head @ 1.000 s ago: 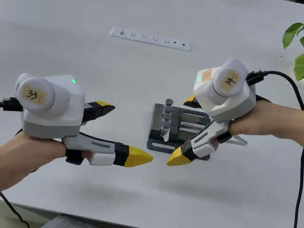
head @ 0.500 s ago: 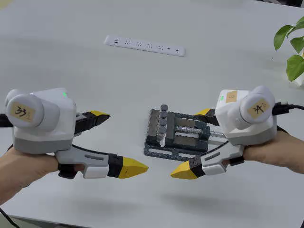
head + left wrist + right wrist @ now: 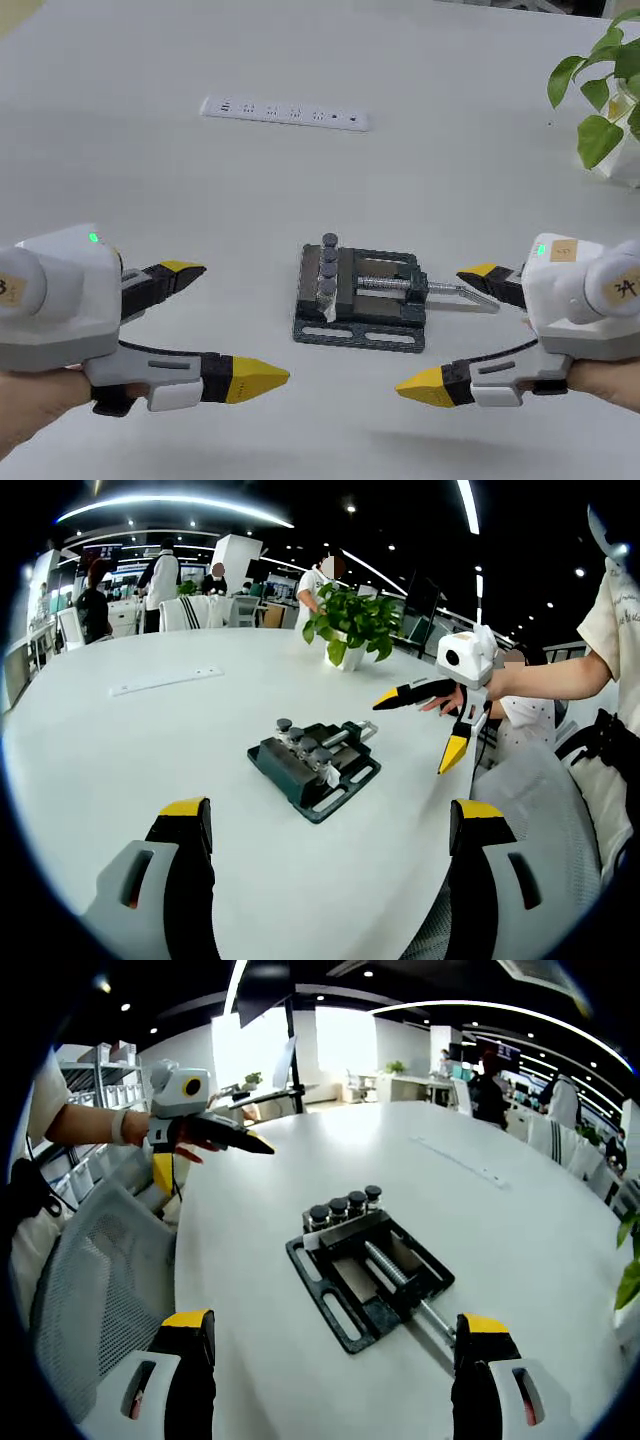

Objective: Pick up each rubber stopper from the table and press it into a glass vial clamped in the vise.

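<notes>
The left claw [image 3: 240,321] and right claw [image 3: 432,328] gape empty, flanking the vise [image 3: 385,312] on the bench [image 3: 150,180]. Its vials [image 3: 329,303] all carry stoppers [image 3: 329,240]; a stray nudge could unseat one.

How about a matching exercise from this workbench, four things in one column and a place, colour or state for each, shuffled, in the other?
Things:
1. power strip
2. vise
3. plant
4. left tool

Descriptions:
A. green leaves at the table's far right
B. open, holding nothing
C. white, lying flat on the table beyond the vise
D. dark, clamping a row of dark-topped vials

Pairs: 1-C; 2-D; 3-A; 4-B
</notes>
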A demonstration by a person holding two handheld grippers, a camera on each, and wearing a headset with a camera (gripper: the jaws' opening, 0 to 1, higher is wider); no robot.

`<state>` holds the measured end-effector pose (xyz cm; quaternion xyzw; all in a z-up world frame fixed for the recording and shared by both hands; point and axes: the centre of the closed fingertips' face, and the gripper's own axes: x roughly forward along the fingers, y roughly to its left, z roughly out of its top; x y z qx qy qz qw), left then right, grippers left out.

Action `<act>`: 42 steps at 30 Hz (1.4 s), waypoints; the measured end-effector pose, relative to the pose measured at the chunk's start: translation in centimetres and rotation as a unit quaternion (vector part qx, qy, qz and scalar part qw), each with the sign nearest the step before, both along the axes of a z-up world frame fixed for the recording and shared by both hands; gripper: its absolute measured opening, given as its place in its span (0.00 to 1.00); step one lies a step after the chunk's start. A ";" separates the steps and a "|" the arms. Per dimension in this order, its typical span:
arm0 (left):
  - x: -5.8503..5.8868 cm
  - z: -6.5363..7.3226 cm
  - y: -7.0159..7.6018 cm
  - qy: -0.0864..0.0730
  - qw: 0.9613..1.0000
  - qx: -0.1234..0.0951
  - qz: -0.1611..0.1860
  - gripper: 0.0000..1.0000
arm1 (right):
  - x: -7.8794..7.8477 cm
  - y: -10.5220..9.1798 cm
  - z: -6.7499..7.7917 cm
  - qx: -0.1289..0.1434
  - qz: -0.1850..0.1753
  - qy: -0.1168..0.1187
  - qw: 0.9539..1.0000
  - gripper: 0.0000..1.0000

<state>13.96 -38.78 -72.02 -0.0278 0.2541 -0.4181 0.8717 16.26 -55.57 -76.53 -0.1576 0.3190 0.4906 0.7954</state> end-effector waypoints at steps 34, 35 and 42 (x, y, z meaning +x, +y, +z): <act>-0.2 -1.4 1.5 0.004 0.999 0.007 0.032 0.99 | -2.9 -3.8 0.8 0.033 -0.087 -0.006 0.996 0.99; -0.2 -1.4 1.5 0.003 1.000 0.008 0.030 0.99 | -2.8 -3.9 0.7 0.030 -0.088 -0.007 0.996 0.99; -0.1 -1.4 1.5 0.001 1.000 0.012 0.024 0.99 | -2.5 -4.4 0.8 0.032 -0.093 -0.007 0.995 0.99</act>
